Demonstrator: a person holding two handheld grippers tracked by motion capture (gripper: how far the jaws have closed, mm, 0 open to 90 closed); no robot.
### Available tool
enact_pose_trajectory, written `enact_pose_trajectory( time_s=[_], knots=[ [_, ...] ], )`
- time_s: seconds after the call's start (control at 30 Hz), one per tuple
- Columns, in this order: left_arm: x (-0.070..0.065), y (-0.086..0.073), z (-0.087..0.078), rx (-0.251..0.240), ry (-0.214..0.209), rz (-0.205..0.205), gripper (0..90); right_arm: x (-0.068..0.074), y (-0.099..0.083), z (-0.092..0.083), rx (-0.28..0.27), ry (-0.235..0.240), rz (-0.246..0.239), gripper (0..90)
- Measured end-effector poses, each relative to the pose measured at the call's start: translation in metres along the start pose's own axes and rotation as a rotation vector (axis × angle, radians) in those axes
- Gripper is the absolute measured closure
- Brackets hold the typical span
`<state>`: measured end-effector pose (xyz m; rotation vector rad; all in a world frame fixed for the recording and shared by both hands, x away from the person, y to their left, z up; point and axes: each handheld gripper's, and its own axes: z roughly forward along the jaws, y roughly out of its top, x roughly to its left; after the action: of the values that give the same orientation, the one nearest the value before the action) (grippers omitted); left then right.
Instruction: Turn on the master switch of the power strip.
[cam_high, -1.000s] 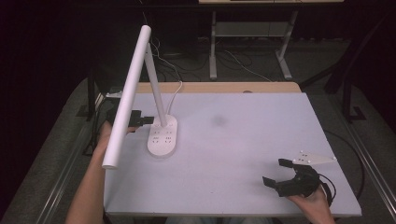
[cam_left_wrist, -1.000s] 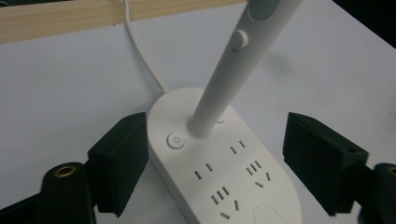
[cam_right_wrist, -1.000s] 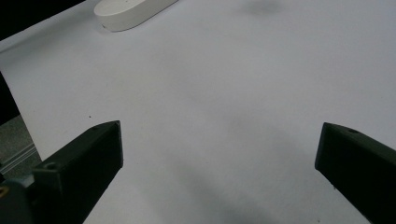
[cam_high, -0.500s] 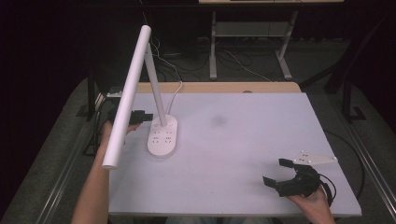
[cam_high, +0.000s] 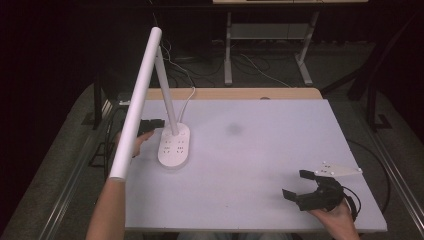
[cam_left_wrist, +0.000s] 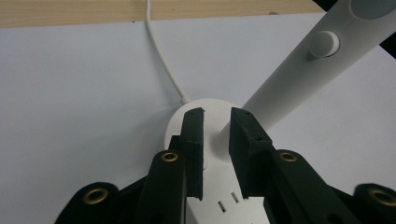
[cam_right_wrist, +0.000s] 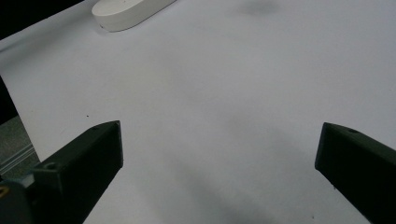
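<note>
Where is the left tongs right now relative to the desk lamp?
In the high view the left tongs sits at the table's left, beside the foot of the desk lamp. Its jaws, just closing, flank the upright stem above the oval base.

Two black two-jaw grippers, matte plastic. Left gripper (cam_left_wrist: 215, 135): flat rectangular pads, brass-ringed screw holes along the arms. Right gripper (cam_high: 305, 186): chunky black body, grey three-cornered plate with small dots on top, black cable looping at the right side. Both forearms bare, no sleeves.
</note>
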<state>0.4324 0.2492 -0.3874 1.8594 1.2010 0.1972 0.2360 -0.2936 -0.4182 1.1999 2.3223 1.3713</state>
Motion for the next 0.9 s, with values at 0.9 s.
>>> enact_pose_trajectory(
  time_s=[0.9],
  knots=[
    [0.007, -0.015, 0.027, 0.043, 0.028, -0.055, 89.9, -0.001, -0.001, 0.001, 0.014, -0.005, -0.008, 0.4]
  ],
)
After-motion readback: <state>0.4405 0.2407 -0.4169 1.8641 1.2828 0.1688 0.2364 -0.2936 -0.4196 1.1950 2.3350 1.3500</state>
